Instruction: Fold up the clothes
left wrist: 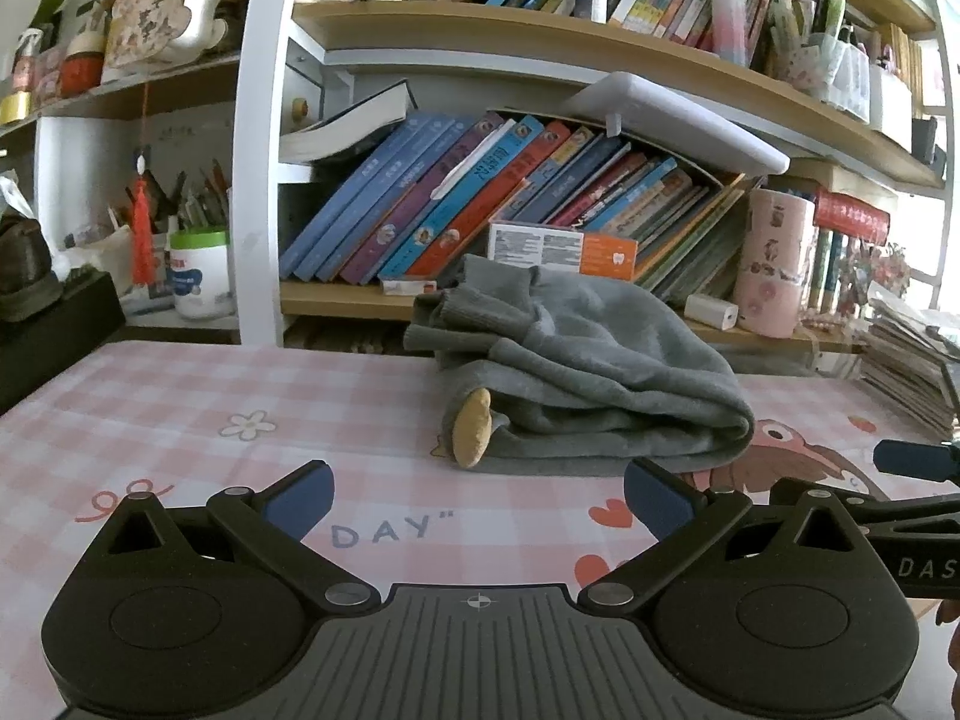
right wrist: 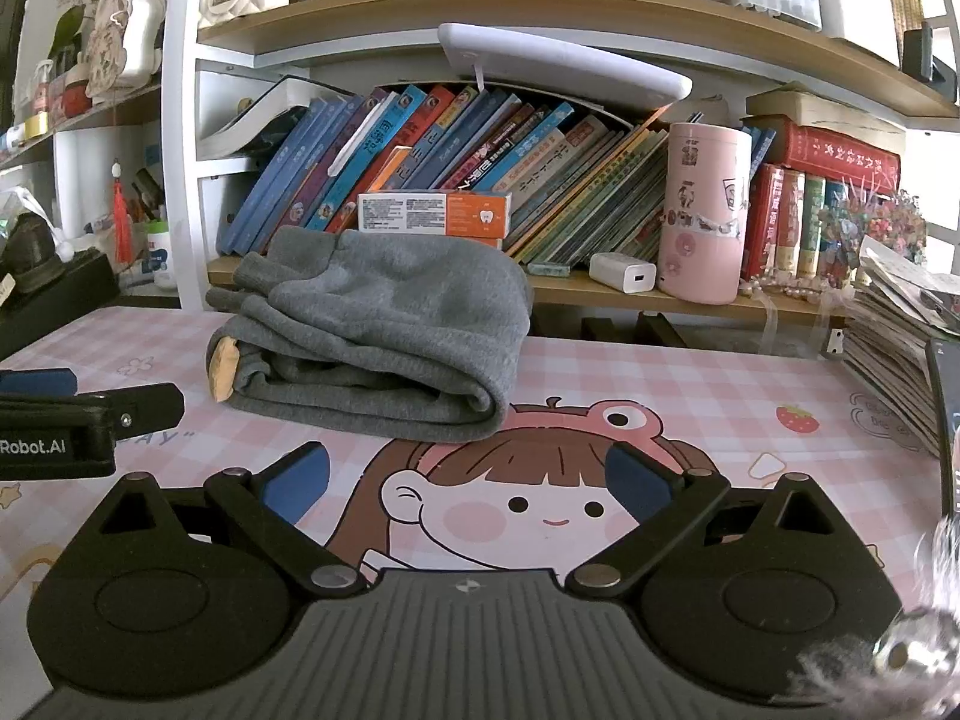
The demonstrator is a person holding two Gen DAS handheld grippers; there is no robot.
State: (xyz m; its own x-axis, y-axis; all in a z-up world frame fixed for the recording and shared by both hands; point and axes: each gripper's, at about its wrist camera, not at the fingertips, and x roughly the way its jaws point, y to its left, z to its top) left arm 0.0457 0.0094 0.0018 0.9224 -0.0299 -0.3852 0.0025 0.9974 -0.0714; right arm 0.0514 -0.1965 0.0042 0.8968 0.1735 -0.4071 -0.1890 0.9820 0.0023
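Observation:
A grey garment (left wrist: 576,372) lies folded into a thick bundle on the pink checked table mat (left wrist: 180,396), with ribbed cuffs on top at its left and a tan patch (left wrist: 471,427) showing at its left end. My left gripper (left wrist: 477,495) is open just in front of the bundle, nothing between its blue pads. In the right wrist view the same grey garment (right wrist: 372,336) sits ahead and to the left. My right gripper (right wrist: 468,483) is open over the cartoon girl print, apart from the cloth. The left gripper's body (right wrist: 66,420) shows at the left edge.
A bookshelf with slanted books (left wrist: 480,204) stands right behind the table. An orange box (right wrist: 435,213), a pink canister (right wrist: 705,210) and a white charger (right wrist: 624,273) sit on its lower shelf. A stack of papers (right wrist: 894,348) lies at the table's right.

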